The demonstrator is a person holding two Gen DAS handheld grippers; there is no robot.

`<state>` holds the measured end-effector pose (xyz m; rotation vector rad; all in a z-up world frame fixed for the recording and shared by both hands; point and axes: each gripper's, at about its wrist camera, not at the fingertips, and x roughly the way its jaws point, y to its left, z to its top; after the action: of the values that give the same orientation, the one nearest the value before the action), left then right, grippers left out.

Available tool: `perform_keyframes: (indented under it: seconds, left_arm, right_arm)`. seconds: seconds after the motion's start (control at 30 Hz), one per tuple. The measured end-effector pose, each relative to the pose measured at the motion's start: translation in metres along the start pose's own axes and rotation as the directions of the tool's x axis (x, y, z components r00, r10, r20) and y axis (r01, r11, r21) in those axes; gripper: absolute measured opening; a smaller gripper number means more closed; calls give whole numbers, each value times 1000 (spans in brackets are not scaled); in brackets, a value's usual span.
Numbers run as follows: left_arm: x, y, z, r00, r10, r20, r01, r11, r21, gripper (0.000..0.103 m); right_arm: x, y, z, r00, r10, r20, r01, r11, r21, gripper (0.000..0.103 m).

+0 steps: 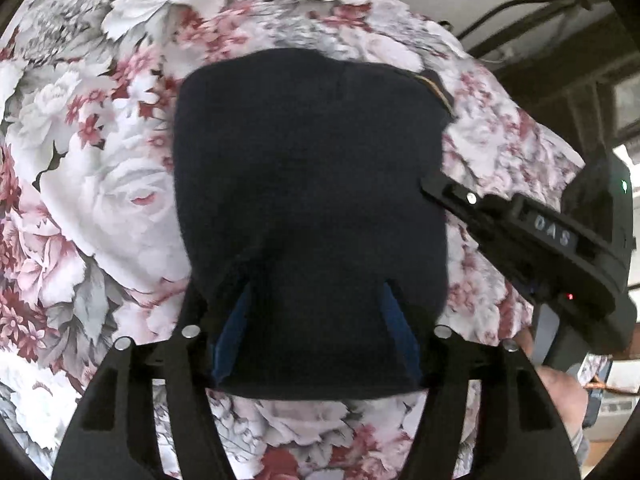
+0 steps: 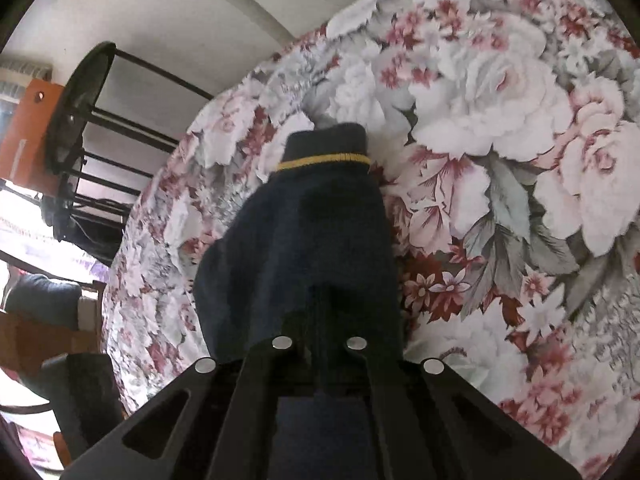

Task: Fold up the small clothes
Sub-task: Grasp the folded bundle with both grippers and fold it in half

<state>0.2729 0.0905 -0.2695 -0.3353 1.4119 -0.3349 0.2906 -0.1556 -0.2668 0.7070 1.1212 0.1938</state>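
Garment [image 1: 308, 184] between left tongs [image 1: 316, 336] (right [image 2: 320, 340] clamped).

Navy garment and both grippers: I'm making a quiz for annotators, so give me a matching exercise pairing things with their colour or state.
Things:
1. navy garment
2. stripe
3. left gripper
4. right gripper

States:
A. yellow
B. jaws shut, pinching cloth
C. lies on the floral bedspread
D. jaws apart, astride the garment's near edge

Pairs: 1-C, 2-A, 3-D, 4-B
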Motion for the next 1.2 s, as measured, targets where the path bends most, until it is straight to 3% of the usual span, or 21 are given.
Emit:
perform_keyframes:
  seconds: [0.17, 0.2, 0.3, 0.43, 0.53, 0.6, 0.63, 0.67, 0.7, 1.0, 1.07, 1.1, 1.2]
  left_arm:
    - [-7, 6, 3, 1000, -12, 8, 12, 999, -46, 57]
    - [-13, 9, 3, 999, -40, 13, 41, 997, -68, 57]
    - [-36, 18, 4, 991, -120, 57, 126, 985, -118, 58]
    - [-55, 18, 1, 994, -26, 108, 36, 995, -97, 67]
    - [-41, 22, -3, 999, 8, 48, -3, 995, -95, 67]
    - [-21, 26, -4, 996, 89, -5, -89, 992, -89, 68]
    - [-8, 28, -4, 988, 151, -29, -153, 985, -78, 72]
    - [2, 31, -5, 982, 181, -43, -184, 980, -76, 85]
    - [12, 37, -5, 981, 189, -51, -193, 977, -90, 90]
    - [30, 32, 3, 972, 229, -52, -232, 969, -83, 96]
    - [26, 24, 7, 974, 220, -44, -224, 969, -101, 94]
    - [20, 22, 7, 976, 215, -36, -217, 971, -104, 88]
    - [-17, 13, 10, 989, 137, 59, -130, 986, -108, 83]
  right_arm:
    - [-7, 4, -2, 1000, 15, -1, -15, 999, 32, 0]
    - [-15, 10, -4, 1000, 5, -1, -5, 1000, 18, 6]
    - [-33, 33, -14, 999, 8, -34, -11, 998, -69, 6]
    - [-49, 45, -33, 998, 3, -63, -11, 991, -133, 6]
    - [-51, 36, -49, 995, -12, -101, 0, 992, -123, 6]
    - [-43, 27, -60, 989, -28, -142, 11, 993, -118, 3]
    - [-38, 24, -63, 987, -41, -156, 22, 992, -125, 1]
    - [-31, 21, -66, 984, -52, -173, 30, 991, -129, 0]
    - [-23, 15, -69, 980, -59, -188, 36, 992, -124, 0]
    - [1, -1, -71, 975, -33, -218, 11, 995, -103, 0]
    - [-4, -1, -68, 975, -16, -221, -1, 997, -76, 0]
    - [-10, 0, -66, 975, -5, -222, -8, 998, -55, 0]
    - [-33, 13, -59, 984, 17, -177, -26, 998, -52, 7]
